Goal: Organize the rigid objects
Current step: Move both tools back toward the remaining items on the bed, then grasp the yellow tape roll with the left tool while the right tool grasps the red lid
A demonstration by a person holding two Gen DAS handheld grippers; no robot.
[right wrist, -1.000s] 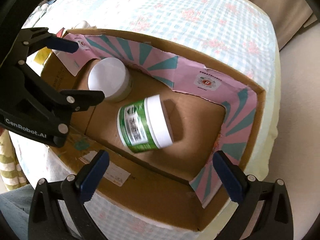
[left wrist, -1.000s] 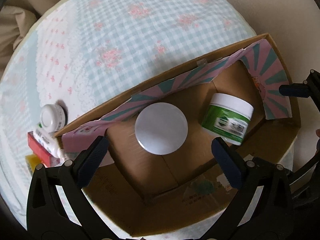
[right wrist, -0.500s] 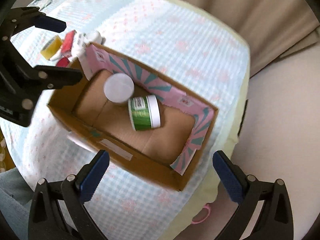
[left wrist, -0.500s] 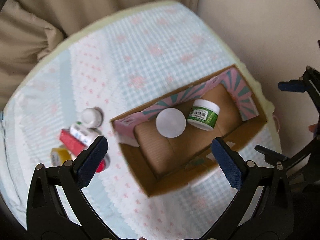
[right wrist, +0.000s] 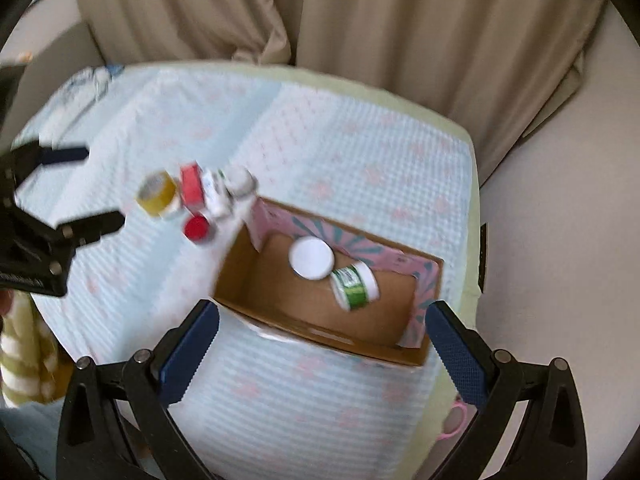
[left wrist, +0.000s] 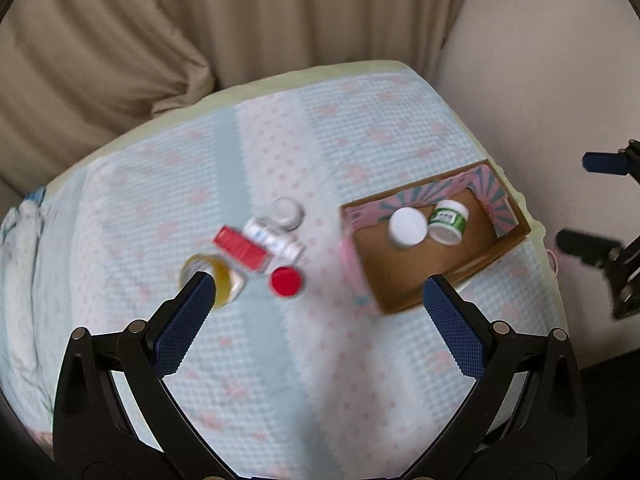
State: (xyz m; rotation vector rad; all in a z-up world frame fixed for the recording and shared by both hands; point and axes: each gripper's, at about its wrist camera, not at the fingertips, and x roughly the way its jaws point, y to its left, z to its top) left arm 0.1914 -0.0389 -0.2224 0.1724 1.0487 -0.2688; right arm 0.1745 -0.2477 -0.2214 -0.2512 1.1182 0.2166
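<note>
**Box holds two jars; both grippers wide open, empty**

Brown cardboard box with pink-teal lining (right wrist: 280, 322), centre-right: white-lidded round jar (right wrist: 311, 258) upright, green-labelled white jar (right wrist: 354, 285) tipped beside it. Left gripper (left wrist: 320, 304) and right gripper (right wrist: 320, 344) hold nothing.

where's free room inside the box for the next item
The cardboard box floor is bare at its left end, nearest the loose pile. The white-lidded jar and green jar crowd the far wall, toward the right. The near-wall strip is also free.

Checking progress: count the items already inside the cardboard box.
2: a white-lidded jar upright near the box's back wall, and a green-labelled jar on its side beside it.
</note>
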